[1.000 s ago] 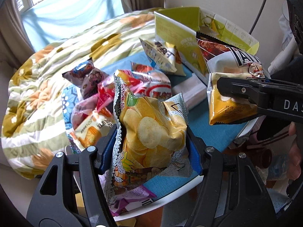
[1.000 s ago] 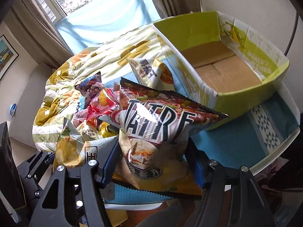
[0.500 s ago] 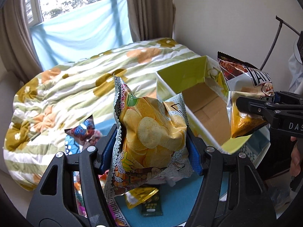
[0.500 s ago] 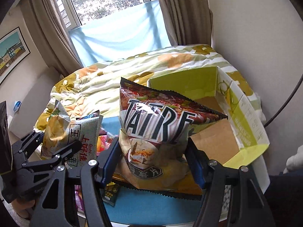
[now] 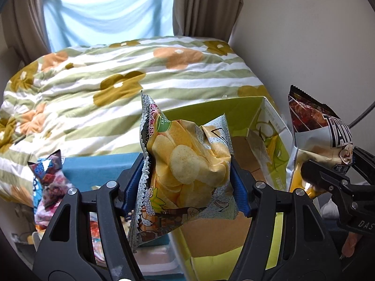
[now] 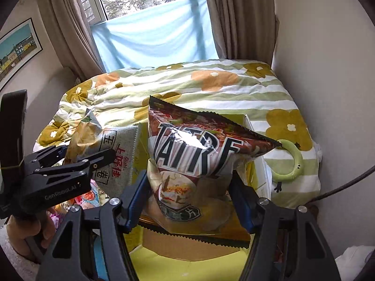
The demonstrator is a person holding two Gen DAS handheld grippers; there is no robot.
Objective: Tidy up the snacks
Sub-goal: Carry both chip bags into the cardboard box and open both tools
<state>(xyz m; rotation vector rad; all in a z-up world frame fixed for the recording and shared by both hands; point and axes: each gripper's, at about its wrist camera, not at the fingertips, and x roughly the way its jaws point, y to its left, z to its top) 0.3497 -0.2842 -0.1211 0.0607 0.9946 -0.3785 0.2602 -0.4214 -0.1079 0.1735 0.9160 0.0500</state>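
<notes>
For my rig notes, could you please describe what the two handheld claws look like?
Both are alike: black plastic frames with triangular cut-outs, silver screws at the pivots and blue pads on the fingers. The left claw has white lettering on its side in the right wrist view, seemingly "CenRobot.AI"; the right claw shows white letters "DAS", cut off, in the left wrist view. No cables or sleeves are visible.

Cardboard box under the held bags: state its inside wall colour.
Yellow-green walls on the cardboard box, over a plain brown floor; clearest in the left wrist view.

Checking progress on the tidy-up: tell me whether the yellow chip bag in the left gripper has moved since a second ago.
Yes. The yellow chip bag, clamped in the left gripper, has travelled from above the snack pile to over the green cardboard box.
</notes>
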